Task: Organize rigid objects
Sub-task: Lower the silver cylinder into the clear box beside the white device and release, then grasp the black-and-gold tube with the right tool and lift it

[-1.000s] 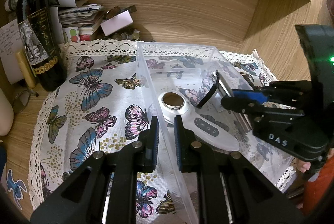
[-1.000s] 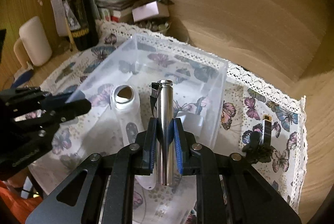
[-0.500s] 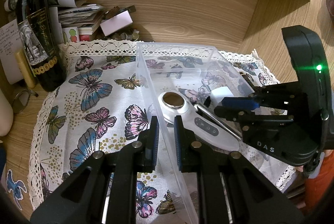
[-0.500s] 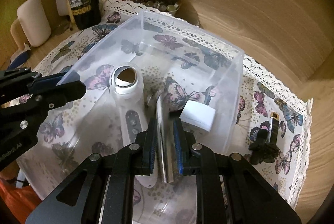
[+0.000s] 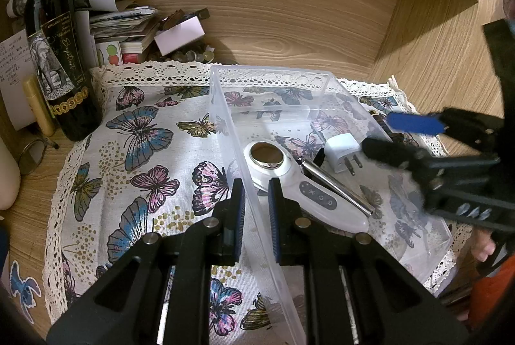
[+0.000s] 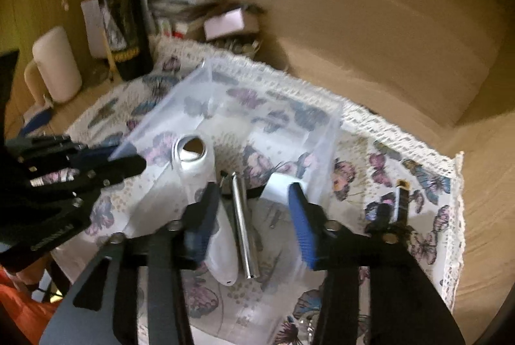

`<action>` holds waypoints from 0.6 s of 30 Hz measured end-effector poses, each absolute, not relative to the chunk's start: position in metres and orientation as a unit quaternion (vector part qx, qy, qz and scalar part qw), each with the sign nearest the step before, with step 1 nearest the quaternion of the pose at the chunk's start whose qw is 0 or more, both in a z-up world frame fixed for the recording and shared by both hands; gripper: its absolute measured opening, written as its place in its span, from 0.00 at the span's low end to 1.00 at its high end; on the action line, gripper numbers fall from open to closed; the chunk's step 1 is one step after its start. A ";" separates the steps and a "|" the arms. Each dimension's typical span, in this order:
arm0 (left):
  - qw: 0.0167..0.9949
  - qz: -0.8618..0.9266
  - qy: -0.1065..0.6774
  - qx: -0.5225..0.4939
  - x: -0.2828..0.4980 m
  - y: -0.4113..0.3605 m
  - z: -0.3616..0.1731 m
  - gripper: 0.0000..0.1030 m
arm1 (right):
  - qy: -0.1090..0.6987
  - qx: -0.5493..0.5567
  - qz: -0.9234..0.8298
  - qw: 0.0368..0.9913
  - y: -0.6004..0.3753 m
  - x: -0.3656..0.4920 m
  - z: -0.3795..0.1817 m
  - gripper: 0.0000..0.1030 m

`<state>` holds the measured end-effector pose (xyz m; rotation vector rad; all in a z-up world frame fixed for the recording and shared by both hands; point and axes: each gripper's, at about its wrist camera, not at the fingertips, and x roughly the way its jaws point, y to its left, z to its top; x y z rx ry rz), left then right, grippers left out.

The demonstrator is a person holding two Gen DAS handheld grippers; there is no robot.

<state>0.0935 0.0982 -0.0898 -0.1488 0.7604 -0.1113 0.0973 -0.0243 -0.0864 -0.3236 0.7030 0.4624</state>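
Left gripper (image 5: 256,200): clamped on the near-left wall of the clear bin (image 5: 225,119).
Right gripper (image 6: 254,213): spread wide, holding nothing.
Metal cylinder (image 6: 243,222): lying in the bin beside the white device (image 6: 206,184).

Warm, dim indoor light; left wrist view sharp, right wrist view motion-blurred; fisheye bends both edges.

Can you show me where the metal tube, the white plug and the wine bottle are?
metal tube (image 6: 243,229): right wrist view, middle of its shiny shaft, lying in the clear box.
white plug (image 5: 341,146): left wrist view, top of its white body.
wine bottle (image 5: 56,61): left wrist view, on its label.
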 end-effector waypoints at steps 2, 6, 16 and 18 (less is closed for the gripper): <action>0.924 -0.054 0.370 -0.072 0.093 0.098 -0.090 0.13 | 0.327 -0.149 0.216 0.908 -0.031 0.095 -0.079 0.53; 0.924 -0.055 0.371 -0.072 0.093 0.098 -0.090 0.13 | 0.297 -0.137 0.188 0.926 -0.049 0.088 -0.065 0.63; 0.924 -0.053 0.371 -0.070 0.094 0.097 -0.090 0.13 | 0.302 -0.091 0.104 0.943 -0.116 0.087 -0.065 0.70; 0.924 -0.053 0.372 -0.070 0.095 0.097 -0.090 0.13 | 0.307 -0.087 0.088 0.944 -0.126 0.088 -0.069 0.70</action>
